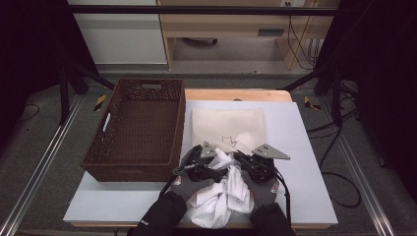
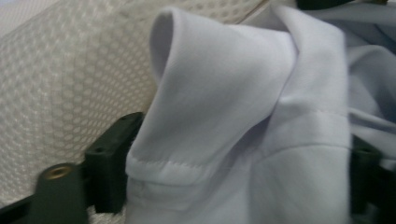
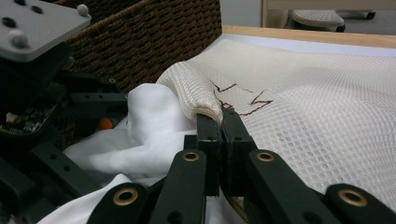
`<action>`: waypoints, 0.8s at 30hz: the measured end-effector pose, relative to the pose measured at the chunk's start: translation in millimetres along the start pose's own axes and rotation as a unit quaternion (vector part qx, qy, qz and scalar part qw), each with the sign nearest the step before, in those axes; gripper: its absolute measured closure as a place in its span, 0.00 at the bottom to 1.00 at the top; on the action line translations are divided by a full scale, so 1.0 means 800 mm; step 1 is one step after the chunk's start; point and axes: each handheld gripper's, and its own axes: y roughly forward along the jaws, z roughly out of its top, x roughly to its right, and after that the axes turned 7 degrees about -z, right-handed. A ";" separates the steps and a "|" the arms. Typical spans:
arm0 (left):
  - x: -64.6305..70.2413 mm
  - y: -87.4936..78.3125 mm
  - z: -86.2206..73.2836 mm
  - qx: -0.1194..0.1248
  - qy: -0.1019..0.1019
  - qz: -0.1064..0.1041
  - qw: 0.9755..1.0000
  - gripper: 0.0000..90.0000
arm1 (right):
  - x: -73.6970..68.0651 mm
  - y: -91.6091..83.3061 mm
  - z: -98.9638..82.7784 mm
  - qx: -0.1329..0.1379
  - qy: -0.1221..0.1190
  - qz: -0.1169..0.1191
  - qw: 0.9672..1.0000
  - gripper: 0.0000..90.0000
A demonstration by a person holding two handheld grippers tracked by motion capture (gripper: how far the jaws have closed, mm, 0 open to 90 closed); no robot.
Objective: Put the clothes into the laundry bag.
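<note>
Pale blue table cover (image 1: 305, 147) under everything, dark floor around. At left, stiff brown wicker basket (image 1: 133, 128), rigid and open-topped. Beside it, left gripper (image 2: 238, 163) with jaws spread apart, white garment (image 2: 261, 93) lying loose between them, unpressed: soft, light, floppy, likely to slump; best taken at a stitched hem. Cream mesh bag (image 3: 327, 107), thin, limp, netted, flat on the cover. Right gripper (image 3: 222, 123) clamped tight on the bag's lifted near edge, beside the garment.

Table (image 1: 305, 162), wicker basket (image 1: 135, 130), mesh bag (image 1: 228, 128), white garment (image 1: 221, 196)
</note>
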 end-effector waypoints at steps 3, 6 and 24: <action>0.015 -0.011 0.001 0.015 0.031 0.014 0.999 0.57 | 0.001 0.000 0.000 0.001 0.001 -0.002 1.000 0.98; 0.025 -0.021 0.002 0.037 0.032 -0.034 0.998 0.82 | 0.000 0.001 0.000 -0.001 0.002 -0.002 1.000 0.98; 0.029 0.025 0.012 -0.001 0.030 -0.009 1.000 0.64 | 0.001 -0.005 0.002 0.013 0.007 0.007 1.000 0.98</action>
